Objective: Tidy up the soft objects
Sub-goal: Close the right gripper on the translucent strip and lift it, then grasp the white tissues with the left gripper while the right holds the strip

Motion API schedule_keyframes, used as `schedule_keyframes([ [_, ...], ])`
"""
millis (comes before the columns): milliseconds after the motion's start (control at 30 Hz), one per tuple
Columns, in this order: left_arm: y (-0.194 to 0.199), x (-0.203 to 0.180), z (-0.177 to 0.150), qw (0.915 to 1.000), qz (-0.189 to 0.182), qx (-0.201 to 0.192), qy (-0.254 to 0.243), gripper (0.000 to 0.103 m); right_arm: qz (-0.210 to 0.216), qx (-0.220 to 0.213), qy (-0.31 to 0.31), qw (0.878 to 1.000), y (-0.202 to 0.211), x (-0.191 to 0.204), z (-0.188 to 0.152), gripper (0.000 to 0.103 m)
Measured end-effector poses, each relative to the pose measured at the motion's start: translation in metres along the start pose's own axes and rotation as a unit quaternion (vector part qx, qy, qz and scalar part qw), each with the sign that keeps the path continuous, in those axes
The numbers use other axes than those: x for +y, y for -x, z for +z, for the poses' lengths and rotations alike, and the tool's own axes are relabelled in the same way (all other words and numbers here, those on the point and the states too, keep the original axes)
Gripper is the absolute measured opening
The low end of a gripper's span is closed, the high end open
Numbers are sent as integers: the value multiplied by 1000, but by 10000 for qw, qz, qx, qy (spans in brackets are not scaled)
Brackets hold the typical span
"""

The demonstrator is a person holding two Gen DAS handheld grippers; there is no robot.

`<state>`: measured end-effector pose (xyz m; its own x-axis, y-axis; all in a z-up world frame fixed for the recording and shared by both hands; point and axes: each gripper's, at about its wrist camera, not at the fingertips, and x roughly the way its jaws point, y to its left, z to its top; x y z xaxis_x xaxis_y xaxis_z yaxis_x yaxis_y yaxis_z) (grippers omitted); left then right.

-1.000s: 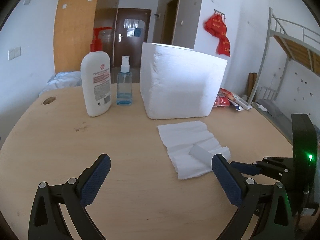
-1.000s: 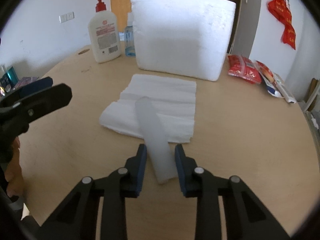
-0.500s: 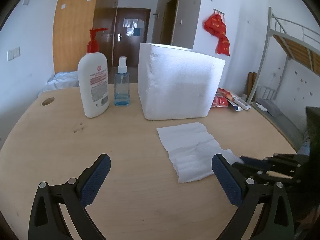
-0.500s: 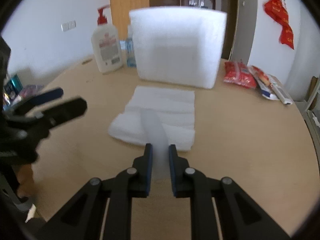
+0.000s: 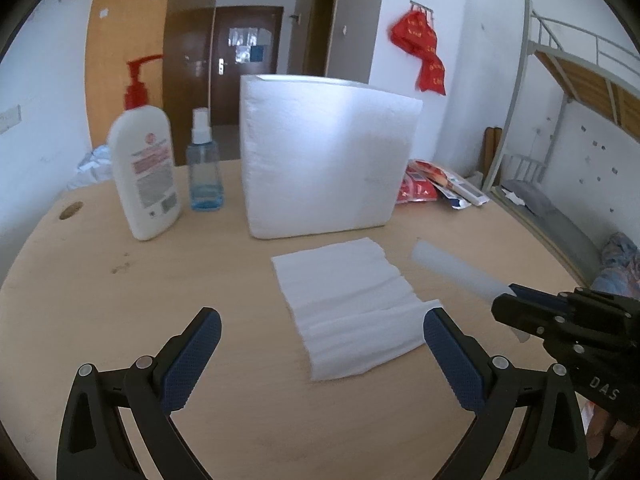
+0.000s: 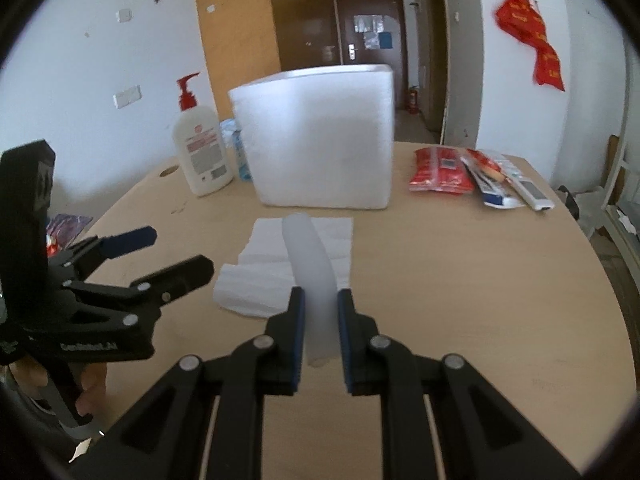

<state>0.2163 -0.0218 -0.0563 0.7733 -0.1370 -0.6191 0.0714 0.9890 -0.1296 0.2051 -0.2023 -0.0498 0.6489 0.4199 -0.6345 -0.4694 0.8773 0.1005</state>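
My right gripper [image 6: 319,300] is shut on a pale translucent soft tube [image 6: 310,264] and holds it lifted above the table; the tube also shows in the left wrist view [image 5: 452,270], with the right gripper [image 5: 516,298] at the right. A folded white tissue sheet [image 5: 352,304] lies flat on the wooden table [image 5: 120,320], also seen in the right wrist view [image 6: 260,280]. A large white foam box [image 5: 328,156] stands behind it. My left gripper [image 5: 320,344] is open and empty, low over the table in front of the tissue.
A white pump bottle [image 5: 142,168] and a small blue spray bottle [image 5: 204,168] stand left of the foam box. Red snack packets [image 6: 440,176] and a tube [image 6: 500,186] lie at the back right. A bunk bed frame [image 5: 560,120] stands beyond the table's right edge.
My right gripper closed on the soft tube and lifted it off the tissue, up and to the right. The left gripper stayed open and rose slightly.
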Motion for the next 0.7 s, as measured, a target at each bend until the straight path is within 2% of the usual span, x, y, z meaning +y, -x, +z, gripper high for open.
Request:
schedule_keyframes([
  [200, -20, -16, 5, 9997, -125, 230, -22, 101, -9, -92, -181, 9998, 5, -15, -1, 19],
  [433, -45, -31, 6, 9979, -61, 643, -81, 101, 41, -149, -326, 9993, 6, -27, -2, 19],
  [600, -53, -33, 5, 9967, 95, 802, -113, 100, 91, -145, -359, 9992, 5, -32, -4, 19],
  [700, -61, -31, 3, 9949, 40, 1005, -25, 95, 130, -163, -352, 9992, 6, -34, -3, 19],
])
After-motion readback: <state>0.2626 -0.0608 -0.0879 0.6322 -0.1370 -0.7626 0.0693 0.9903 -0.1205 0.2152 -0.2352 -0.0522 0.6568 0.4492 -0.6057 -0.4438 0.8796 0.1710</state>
